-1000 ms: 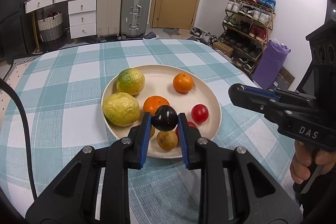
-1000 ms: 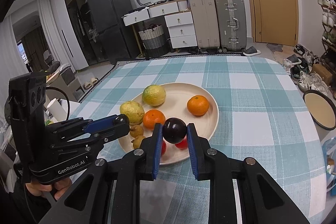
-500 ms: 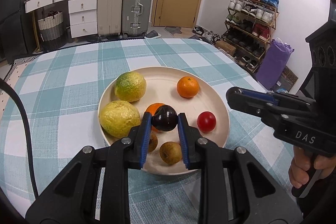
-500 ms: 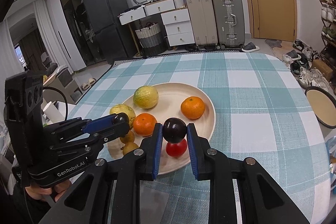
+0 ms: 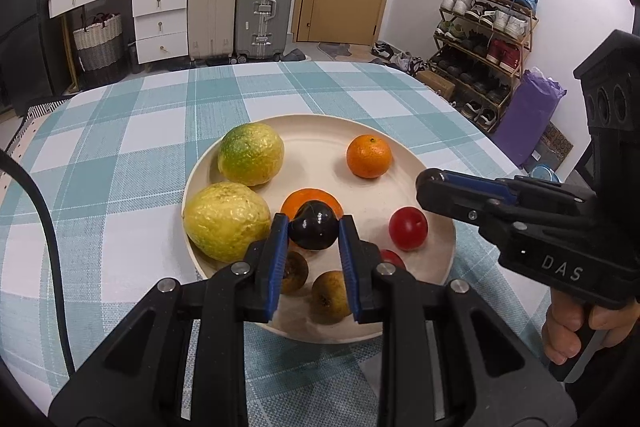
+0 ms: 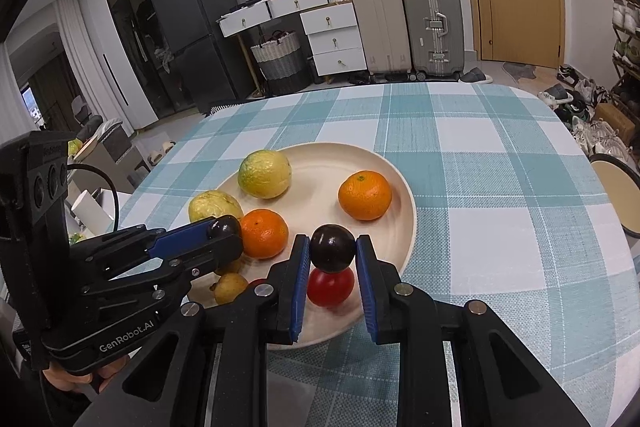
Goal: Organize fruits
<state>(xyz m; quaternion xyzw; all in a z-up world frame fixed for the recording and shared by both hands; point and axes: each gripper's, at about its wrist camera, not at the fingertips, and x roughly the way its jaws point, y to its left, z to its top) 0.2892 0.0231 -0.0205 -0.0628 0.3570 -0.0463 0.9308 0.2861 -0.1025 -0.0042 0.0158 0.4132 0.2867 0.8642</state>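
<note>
Each gripper is clamped on 1 dark plum above the plate (image 5: 440,259): the left gripper (image 5: 313,233) on its plum (image 5: 313,230), the right gripper (image 6: 333,250) on its plum (image 6: 333,247). Best lower each onto bare plate before releasing. The plate holds 2 yellow-green citrus, 2 oranges, red and small brown fruits.

Left tool (image 5: 313,231) hides red fruit (image 5: 393,258) partly.

The bench (image 5: 120,163) wears a teal-and-white checked cloth. Directly on it sits 1 round cream plate (image 5: 320,125), near the front edge, holding fruit.
</note>
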